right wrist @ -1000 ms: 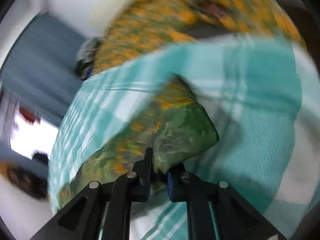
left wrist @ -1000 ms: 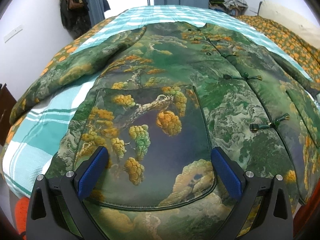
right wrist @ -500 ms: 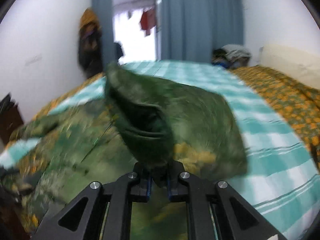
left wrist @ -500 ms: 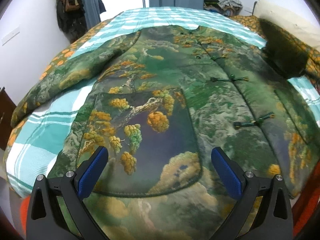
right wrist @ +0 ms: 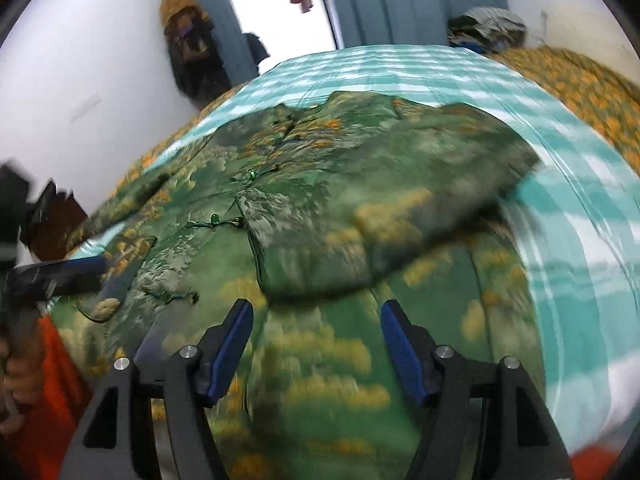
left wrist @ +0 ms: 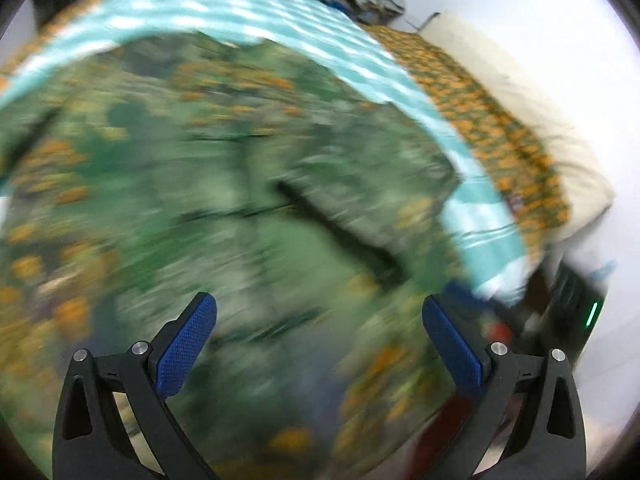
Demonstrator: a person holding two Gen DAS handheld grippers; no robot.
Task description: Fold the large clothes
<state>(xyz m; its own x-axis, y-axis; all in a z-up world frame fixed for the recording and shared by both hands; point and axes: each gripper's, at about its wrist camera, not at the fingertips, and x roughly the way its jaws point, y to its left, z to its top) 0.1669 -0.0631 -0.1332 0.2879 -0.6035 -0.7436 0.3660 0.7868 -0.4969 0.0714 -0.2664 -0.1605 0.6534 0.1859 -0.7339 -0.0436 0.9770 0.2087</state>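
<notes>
**foldfan:** Since the right sleeve [right wrist: 384, 216] already lies across the jacket [right wrist: 280, 168] on the bed [right wrist: 580, 208], one fold looks done. Left sleeve [right wrist: 132, 204] still out.

**umi_guy:** Yep. Right gripper [right wrist: 316, 344] and left gripper [left wrist: 318, 344]: jaws apart, holding nothing. Orange quilt [right wrist: 592, 88] beside it, nothing really blocking.

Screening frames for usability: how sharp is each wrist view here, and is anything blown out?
Left wrist view: heavy motion blur smears the jacket and bedsheet; only the left gripper is crisp. Right wrist view: milder blur, jacket clasps readable, the doorway overexposed, fisheye bending the bed.
</notes>
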